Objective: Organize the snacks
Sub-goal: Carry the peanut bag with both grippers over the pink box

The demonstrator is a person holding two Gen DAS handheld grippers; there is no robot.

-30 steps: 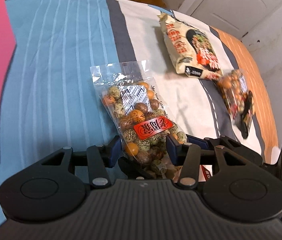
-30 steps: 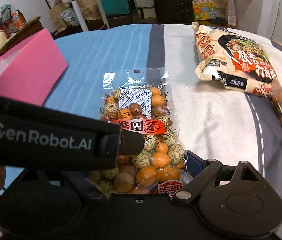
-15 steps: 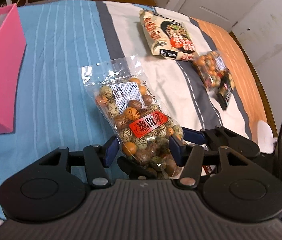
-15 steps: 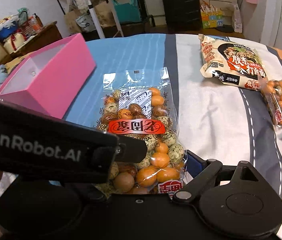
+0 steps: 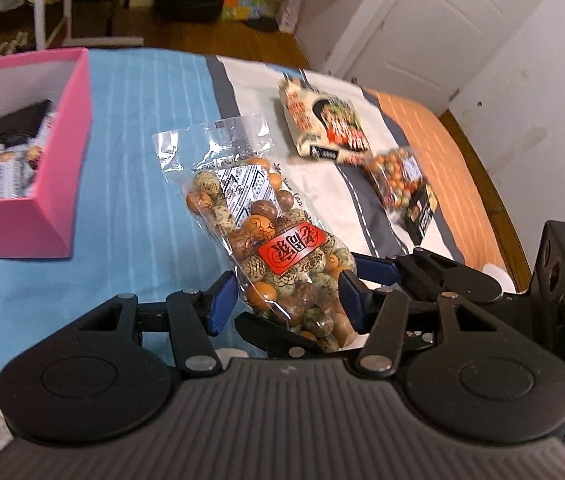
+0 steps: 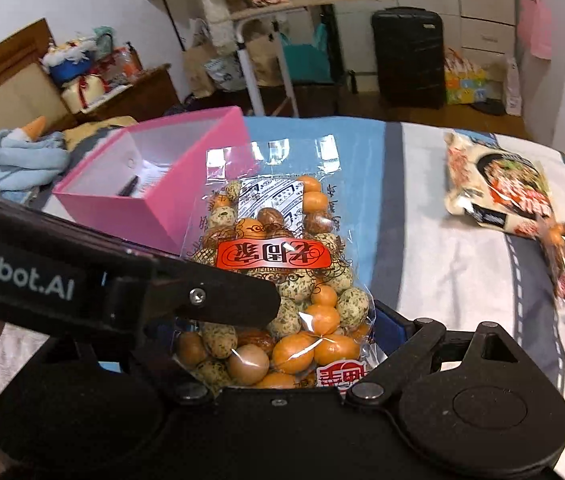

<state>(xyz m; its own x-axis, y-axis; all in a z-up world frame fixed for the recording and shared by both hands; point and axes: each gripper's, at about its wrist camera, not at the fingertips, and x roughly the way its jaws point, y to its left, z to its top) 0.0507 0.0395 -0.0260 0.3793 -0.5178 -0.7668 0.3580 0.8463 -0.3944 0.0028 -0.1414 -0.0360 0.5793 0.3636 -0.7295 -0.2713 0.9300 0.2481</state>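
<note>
Both my hand-held grippers clamp the clear nut bag [image 5: 270,240], held at frame centre above the bed [image 5: 130,168]: the left hand-held gripper [image 5: 286,300] pinches its lower part between blue pads, and the right hand-held gripper [image 6: 282,340] grips its bottom edge. The pink box [image 5: 62,152] sits upper left; a noodle packet [image 5: 326,124] and a second nut bag [image 5: 396,178] lie upper right.

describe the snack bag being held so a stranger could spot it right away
On the striped bedspread, right of the open pink cardboard box, the left gripper and right gripper together hold a clear plastic bag of coated nuts. Unlike the similar bag lying farther right, it is lifted.
</note>
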